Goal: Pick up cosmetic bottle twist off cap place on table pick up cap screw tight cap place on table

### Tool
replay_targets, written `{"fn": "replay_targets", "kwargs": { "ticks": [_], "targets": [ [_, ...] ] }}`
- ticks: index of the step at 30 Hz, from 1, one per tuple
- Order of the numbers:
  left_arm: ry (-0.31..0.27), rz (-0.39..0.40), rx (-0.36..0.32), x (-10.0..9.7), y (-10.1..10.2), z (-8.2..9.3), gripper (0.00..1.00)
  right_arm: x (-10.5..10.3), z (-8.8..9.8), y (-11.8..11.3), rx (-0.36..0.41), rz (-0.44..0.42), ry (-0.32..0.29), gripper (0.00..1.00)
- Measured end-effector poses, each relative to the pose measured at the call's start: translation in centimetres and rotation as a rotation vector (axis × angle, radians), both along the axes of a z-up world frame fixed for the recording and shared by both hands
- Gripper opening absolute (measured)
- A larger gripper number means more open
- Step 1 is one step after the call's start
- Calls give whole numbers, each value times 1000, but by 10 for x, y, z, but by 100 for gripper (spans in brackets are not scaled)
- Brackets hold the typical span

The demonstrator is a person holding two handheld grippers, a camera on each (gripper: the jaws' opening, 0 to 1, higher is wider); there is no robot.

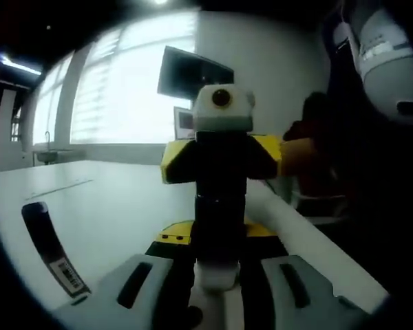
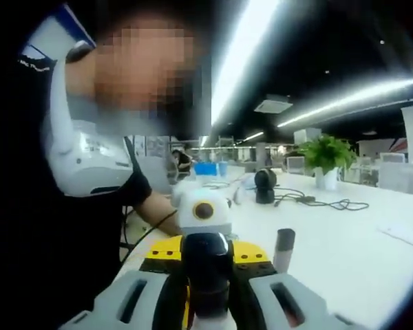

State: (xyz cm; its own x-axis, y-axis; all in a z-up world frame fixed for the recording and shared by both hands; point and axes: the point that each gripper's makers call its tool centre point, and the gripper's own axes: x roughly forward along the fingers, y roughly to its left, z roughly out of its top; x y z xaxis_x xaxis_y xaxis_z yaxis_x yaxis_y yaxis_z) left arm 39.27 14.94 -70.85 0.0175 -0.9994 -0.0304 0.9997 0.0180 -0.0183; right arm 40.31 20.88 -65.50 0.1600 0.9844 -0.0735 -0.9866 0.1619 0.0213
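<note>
Between the grey jaws at the bottom of the left gripper view, the left tool (image 1: 217,292) stands narrow, apparently closed on the pale end of the cosmetic bottle (image 1: 217,273), held above the white table (image 1: 110,199). The right tool (image 1: 220,230) faces it head-on and meets the bottle's far end; a dark strap (image 1: 48,247) with a barcode label lies on the table. Along the right gripper view, the right tool (image 2: 208,292) is likewise narrow, its jaws hugging a dark rounded part judged to be the cap (image 2: 206,258); a small grey cylinder (image 2: 283,249) stands just beside on the table. The step in hand appears to be twisting the cap, though loosening or tightening cannot be told. The next move calls for counter-rotation with both grips firm.
</note>
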Motion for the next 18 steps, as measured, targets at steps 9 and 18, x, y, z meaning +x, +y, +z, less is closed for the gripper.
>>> {"fn": "replay_targets", "kwargs": {
  "ticks": [9, 18],
  "targets": [
    [-15, 47, 1, 7, 1, 0, 14, 8, 0, -2, 8, -62, -16, 16],
    [-15, 98, 3, 18, 2, 0, 13, 19, 1, -1, 19, -129, -15, 16]
  ]
}}
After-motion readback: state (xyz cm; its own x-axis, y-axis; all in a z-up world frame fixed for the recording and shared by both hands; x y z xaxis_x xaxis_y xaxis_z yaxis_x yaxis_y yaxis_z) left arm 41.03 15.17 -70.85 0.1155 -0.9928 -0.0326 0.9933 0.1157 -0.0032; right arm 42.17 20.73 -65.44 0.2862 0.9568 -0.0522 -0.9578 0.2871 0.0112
